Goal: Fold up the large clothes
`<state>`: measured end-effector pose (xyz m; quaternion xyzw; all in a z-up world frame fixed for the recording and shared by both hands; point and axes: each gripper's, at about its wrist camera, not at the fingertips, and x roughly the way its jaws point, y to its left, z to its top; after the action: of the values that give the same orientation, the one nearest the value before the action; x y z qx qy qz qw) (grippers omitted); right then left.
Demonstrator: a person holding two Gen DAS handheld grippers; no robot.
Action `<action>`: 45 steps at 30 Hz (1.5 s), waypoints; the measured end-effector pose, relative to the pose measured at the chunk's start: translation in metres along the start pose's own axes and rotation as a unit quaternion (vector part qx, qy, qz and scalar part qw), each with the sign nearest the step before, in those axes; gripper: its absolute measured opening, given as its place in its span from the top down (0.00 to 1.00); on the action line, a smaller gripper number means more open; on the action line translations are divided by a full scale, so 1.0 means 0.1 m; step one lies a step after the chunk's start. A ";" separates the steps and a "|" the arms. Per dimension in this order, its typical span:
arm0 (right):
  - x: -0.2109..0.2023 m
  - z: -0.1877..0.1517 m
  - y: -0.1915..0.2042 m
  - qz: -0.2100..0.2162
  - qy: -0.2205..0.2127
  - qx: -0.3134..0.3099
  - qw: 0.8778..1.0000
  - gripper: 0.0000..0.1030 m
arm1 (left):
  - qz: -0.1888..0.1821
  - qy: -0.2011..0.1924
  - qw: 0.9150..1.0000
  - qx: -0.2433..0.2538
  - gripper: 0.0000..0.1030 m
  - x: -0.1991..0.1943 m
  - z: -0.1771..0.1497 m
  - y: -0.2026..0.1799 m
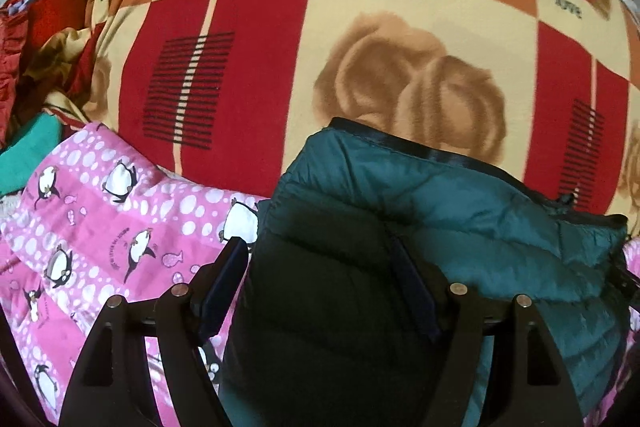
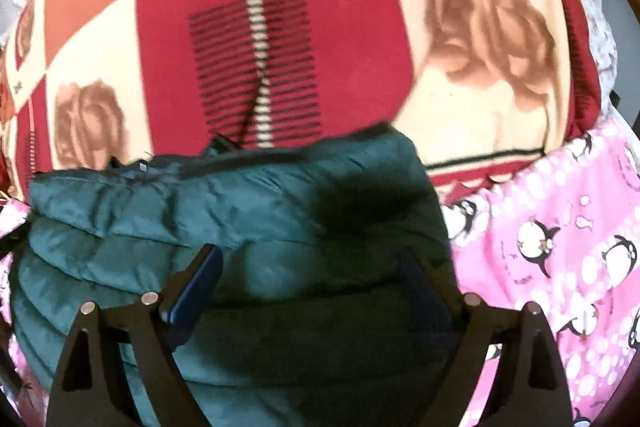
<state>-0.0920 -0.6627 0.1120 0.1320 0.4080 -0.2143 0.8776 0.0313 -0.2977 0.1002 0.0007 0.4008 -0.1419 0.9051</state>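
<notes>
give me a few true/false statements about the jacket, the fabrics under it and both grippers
1. The teal quilted puffer jacket lies partly on a pink penguin-print fabric. True.
2. The left gripper has its jaws shut tight on the pink fabric. False: the jaws are spread open over the jacket.
3. The red, cream and orange blanket has the word "love" printed on it. True.
4. The right gripper is open over the jacket. True.
5. The jacket is bright yellow. False: it is teal.
</notes>
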 end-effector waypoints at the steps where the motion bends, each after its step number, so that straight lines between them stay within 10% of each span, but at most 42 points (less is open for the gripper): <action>1: 0.03 0.00 -0.02 -0.005 0.002 0.004 1.000 0.10 | -0.002 -0.002 1.000 0.001 0.53 -0.02 -0.01 0.00; 7: 0.13 -0.03 -0.16 -0.024 0.006 0.022 0.999 0.11 | 0.006 0.006 1.000 0.010 0.53 0.01 -0.03 -0.09; 11: 0.13 0.04 -0.09 -0.031 -0.011 -0.020 0.999 0.78 | 0.014 0.007 1.000 0.013 0.53 0.10 -0.01 -0.14; 20: 0.32 0.14 -0.31 -0.041 -0.004 0.038 0.998 0.95 | 0.038 0.007 0.999 0.023 0.52 0.36 0.02 -0.31; 27: 0.05 0.14 -0.22 -0.012 -0.009 0.033 0.999 0.82 | 0.019 0.010 1.000 0.011 0.52 0.23 -0.01 -0.18; 29: -0.10 0.12 -0.20 0.000 -0.015 0.035 0.999 0.31 | 0.016 0.009 1.000 0.005 0.52 0.13 -0.02 -0.11; 30: -0.20 0.10 -0.17 0.008 -0.020 0.036 0.999 0.24 | 0.015 0.007 1.000 0.004 0.52 0.09 -0.02 -0.10; 45: -0.76 -0.49 0.23 0.047 0.000 -0.027 0.999 0.21 | -0.003 -0.020 1.000 0.003 0.52 -0.61 -0.29 0.10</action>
<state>-0.1570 -0.6026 0.1406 0.1274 0.4069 -0.1623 0.8899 -0.0261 -0.2694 0.1243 -0.0004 0.3819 -0.1462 0.9126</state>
